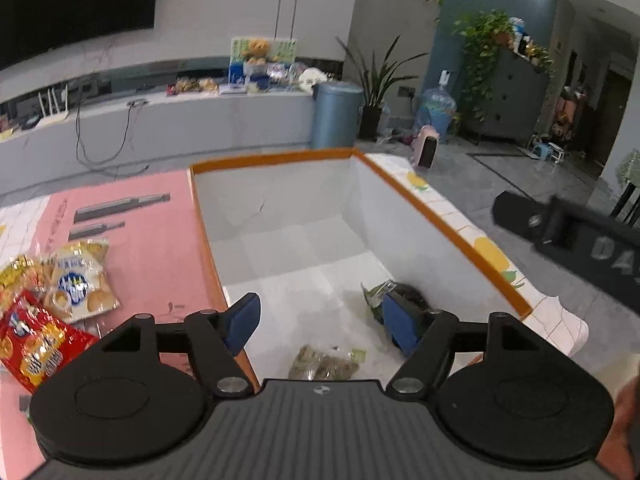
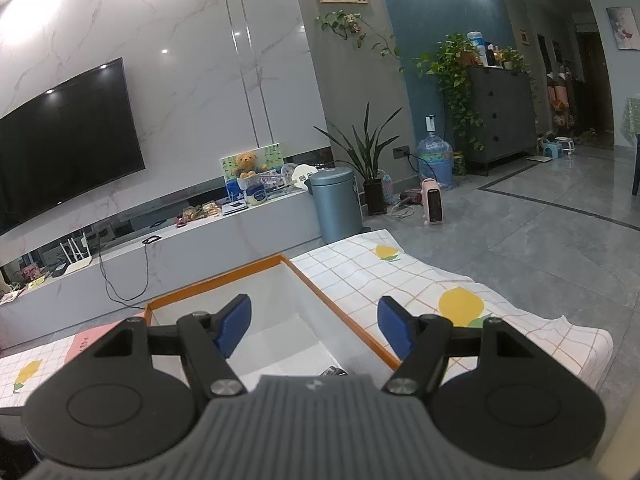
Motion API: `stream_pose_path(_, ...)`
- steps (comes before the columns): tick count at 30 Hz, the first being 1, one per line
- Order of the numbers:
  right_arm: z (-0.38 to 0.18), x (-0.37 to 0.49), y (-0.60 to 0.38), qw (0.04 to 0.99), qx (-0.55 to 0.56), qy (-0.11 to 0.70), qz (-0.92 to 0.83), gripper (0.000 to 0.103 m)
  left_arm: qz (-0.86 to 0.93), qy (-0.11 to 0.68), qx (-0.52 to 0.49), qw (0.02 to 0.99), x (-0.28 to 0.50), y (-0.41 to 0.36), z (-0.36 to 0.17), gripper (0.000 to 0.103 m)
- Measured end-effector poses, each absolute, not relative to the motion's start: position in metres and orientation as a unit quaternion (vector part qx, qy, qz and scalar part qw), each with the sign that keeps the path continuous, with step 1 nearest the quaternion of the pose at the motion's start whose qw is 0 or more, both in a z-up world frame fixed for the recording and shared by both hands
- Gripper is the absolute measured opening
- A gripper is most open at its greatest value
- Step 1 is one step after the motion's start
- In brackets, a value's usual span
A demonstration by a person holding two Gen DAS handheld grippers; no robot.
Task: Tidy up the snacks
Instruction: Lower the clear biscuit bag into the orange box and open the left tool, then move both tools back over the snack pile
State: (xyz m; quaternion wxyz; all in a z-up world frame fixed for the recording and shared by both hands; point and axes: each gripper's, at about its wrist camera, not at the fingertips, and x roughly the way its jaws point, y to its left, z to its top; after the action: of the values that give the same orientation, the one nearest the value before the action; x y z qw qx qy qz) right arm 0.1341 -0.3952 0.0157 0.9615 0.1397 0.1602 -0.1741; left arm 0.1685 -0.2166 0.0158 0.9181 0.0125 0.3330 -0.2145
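Little can be read. On the dark gripper body (image 1: 592, 248) at the right edge of the left wrist view stand pale characters, "D4" or "04", cut off by the frame. The yellow snack bag (image 1: 82, 276) and the red snack bag (image 1: 36, 344) carry printed lettering, too blurred to make out. The pink box (image 1: 132, 216) bears a line of small print, also illegible.

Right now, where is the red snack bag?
In the left wrist view, the red snack bag lies at the far left on the pink sheet, outside the white box, just below the pale cookie bag.
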Motion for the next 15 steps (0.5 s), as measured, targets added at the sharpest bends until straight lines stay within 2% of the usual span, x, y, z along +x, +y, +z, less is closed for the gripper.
stream_pose_path(5, 0.016, 0.134, -0.395, 0.961, 0.147, 0.159, -0.172, 0.070, -0.205, 0.325, 0.016, 0.923, 0.159, -0.208, 0.027, 0.084)
stream_pose_path(7, 0.016, 0.134, -0.395, 0.961, 0.148, 0.157, -0.172, 0.076, -0.191, 0.322, 0.012, 0.927, 0.153, -0.197, 0.032, 0.084)
stream_pose_path(15, 0.015, 0.131, -0.392, 0.964, 0.175, 0.142, -0.144, 0.077, -0.140, 0.330, -0.004, 0.934, 0.135, -0.143, 0.038, 0.086)
